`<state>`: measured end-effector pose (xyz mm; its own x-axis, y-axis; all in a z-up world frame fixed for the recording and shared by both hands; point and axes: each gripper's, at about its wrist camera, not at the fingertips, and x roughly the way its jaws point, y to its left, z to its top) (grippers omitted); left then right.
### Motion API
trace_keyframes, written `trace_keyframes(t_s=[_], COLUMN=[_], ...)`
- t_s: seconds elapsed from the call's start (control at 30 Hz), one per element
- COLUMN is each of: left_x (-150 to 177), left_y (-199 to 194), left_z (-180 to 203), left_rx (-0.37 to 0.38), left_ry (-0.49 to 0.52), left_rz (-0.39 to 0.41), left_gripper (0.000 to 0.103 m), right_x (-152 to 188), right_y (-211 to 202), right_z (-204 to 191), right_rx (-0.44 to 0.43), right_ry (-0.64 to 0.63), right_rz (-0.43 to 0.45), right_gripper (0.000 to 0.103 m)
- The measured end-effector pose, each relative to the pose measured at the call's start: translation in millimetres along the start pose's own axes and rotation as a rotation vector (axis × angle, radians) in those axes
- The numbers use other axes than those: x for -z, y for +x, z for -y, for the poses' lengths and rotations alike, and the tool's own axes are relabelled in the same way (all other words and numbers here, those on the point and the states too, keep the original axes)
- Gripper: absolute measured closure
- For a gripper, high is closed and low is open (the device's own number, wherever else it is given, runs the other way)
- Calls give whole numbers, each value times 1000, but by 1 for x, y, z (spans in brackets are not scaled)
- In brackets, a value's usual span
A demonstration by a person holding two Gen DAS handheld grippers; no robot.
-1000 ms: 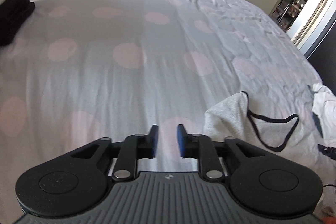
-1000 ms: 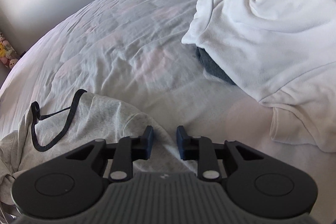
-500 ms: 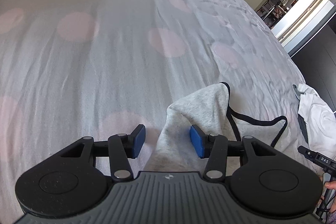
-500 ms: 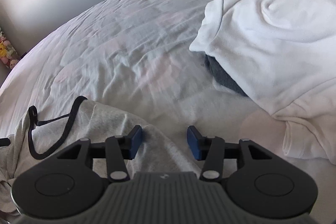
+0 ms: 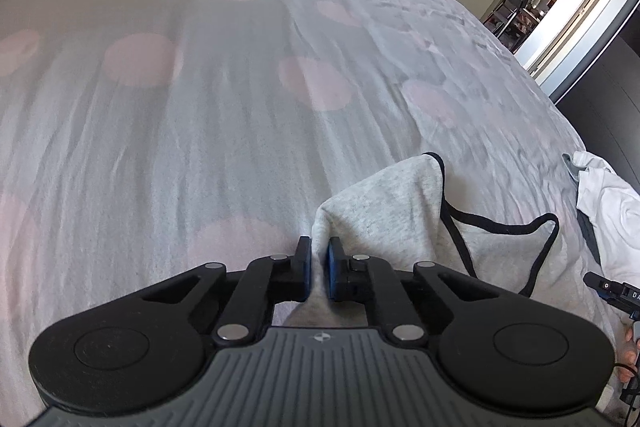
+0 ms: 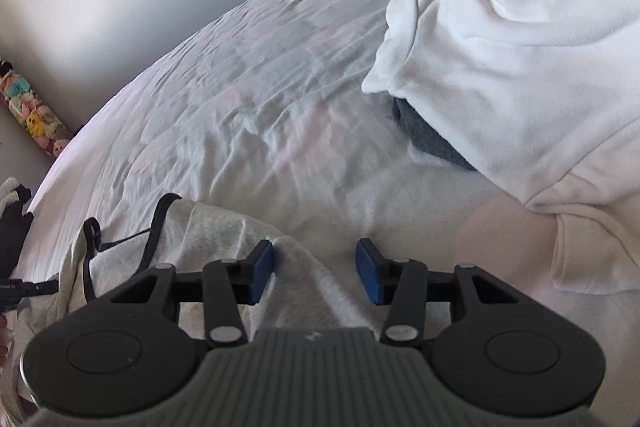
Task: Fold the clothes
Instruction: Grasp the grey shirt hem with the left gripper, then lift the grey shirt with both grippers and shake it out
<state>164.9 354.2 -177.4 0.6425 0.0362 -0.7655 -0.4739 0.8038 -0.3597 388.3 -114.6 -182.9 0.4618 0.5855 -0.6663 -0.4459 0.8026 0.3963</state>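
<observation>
Grey top (image 5: 384,211) unfolded, white pile (image 6: 520,47) waiting.
We've left gripper (image 5: 318,267) pinching its edge; right gripper (image 6: 316,273) apart over it.

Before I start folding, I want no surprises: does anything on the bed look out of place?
Only the clothes. The grey garment lies crumpled, its black-edged strap looped loose, and a dark grey item pokes out from under the heaped white sweatshirt. Nothing looks torn or spilled.

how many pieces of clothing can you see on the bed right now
3, perhaps more hidden: a grey garment with black trim pinched by the left gripper, a white sweatshirt to its right, and a dark grey item peeking out beneath the sweatshirt.
</observation>
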Motion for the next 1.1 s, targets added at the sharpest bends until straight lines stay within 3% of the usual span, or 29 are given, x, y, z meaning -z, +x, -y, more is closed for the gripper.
trace_keyframes(t_s=[0.07, 0.13, 0.23, 0.4, 0.6, 0.77, 0.93, 1.1], left_x=[1, 2, 2, 0, -19, -41, -49, -50], left_y=[-1, -2, -18, -62, -143, -242, -334, -408], left_z=[-1, -2, 0, 2, 1, 9, 21, 29], left_rx=[0, -7, -37, -93, -141, -158, -159, -145], left_ry=[-7, -11, -4, 13, 21, 78, 122, 89], left_rz=[1, 4, 39, 129, 285, 461, 629, 817], left_gripper=[96, 97, 98, 99, 99, 99, 100, 101], right_x=[4, 6, 7, -2, -33, -56, -80, -95], right_y=[0, 0, -4, -35, -100, -162, -234, -291], right_z=[-7, -12, -16, -48, -104, -159, -204, -237], right_rx=[9, 13, 26, 85, 123, 111, 85, 11], right_ry=[-48, -66, -44, -125, -260, -356, -374, -381], right_rz=[-12, -25, -31, 59, 249, 432, 638, 747], right_gripper=[62, 85, 97, 99, 99, 100, 100, 100])
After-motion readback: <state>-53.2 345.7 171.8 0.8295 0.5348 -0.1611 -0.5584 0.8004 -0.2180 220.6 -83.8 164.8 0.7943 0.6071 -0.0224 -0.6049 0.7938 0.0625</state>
